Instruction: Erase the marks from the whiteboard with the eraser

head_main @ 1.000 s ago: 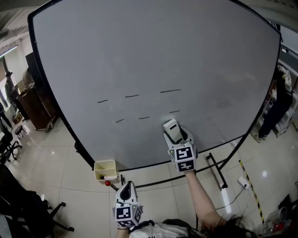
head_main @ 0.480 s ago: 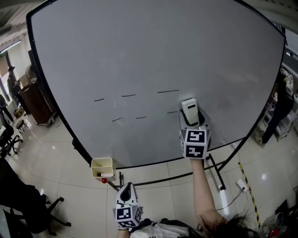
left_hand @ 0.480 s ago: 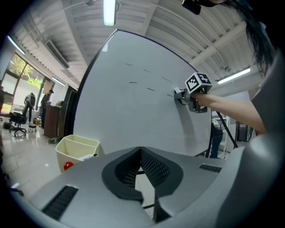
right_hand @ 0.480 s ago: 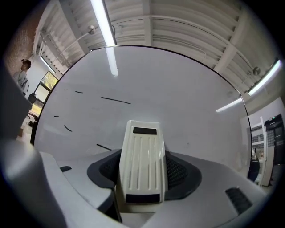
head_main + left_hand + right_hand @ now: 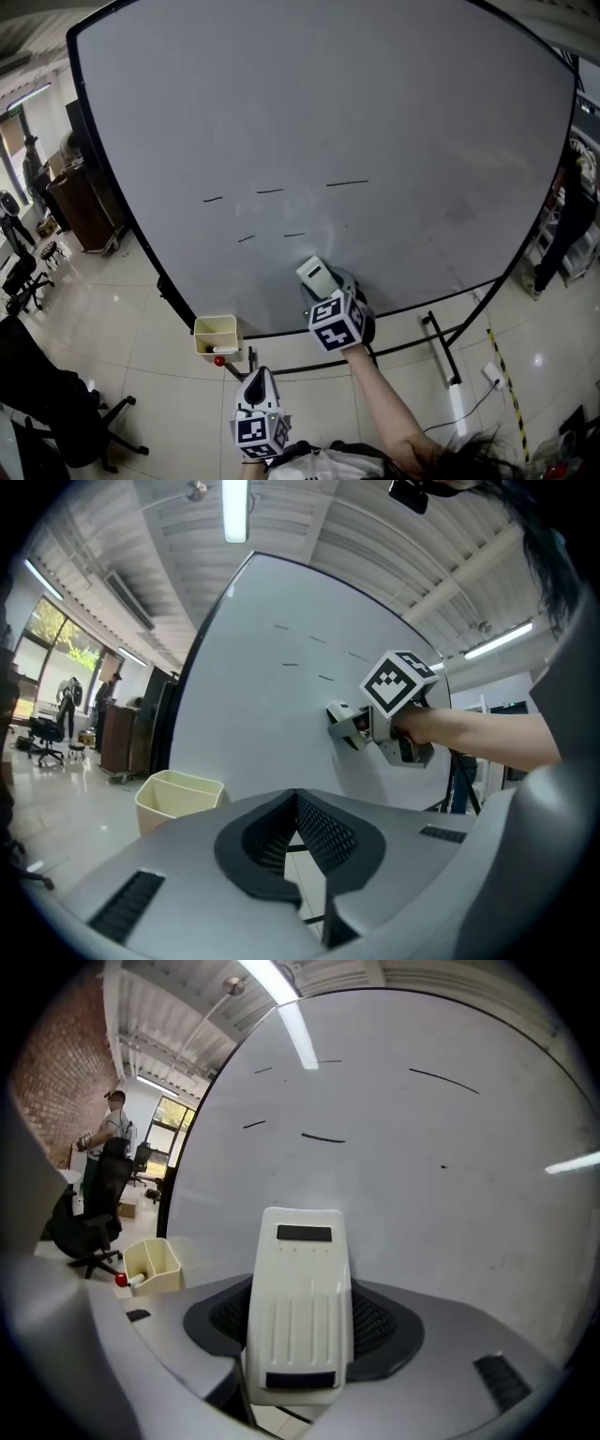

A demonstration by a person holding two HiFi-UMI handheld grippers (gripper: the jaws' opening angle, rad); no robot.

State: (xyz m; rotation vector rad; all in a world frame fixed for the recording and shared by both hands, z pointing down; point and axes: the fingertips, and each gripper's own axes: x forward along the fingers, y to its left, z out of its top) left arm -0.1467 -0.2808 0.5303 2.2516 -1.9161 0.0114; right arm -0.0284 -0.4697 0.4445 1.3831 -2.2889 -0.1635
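Observation:
The big whiteboard [image 5: 328, 103] carries three short black marks in an upper row [image 5: 270, 191] and two in a lower row [image 5: 294, 234]. My right gripper [image 5: 324, 287] is shut on the white eraser [image 5: 317, 275], which lies against the board's lower part, just below and right of the lower row. In the right gripper view the eraser [image 5: 300, 1307] sits between the jaws, with marks [image 5: 322, 1137] above it and a small dot [image 5: 443, 1166] to the right. My left gripper [image 5: 255, 382] hangs low, away from the board, shut and holding nothing; its view shows the right gripper [image 5: 364, 726] on the whiteboard [image 5: 272, 686].
A cream bin [image 5: 216, 337] with a red-capped marker hangs at the board's lower left edge. The board's black stand [image 5: 441, 347] reaches over the tiled floor at right. An office chair [image 5: 56, 412] stands at lower left, and people stand far left.
The right gripper swept the eraser to the right across the lower row's right-hand mark, then back down and left. That mark is gone. The left gripper stayed put.

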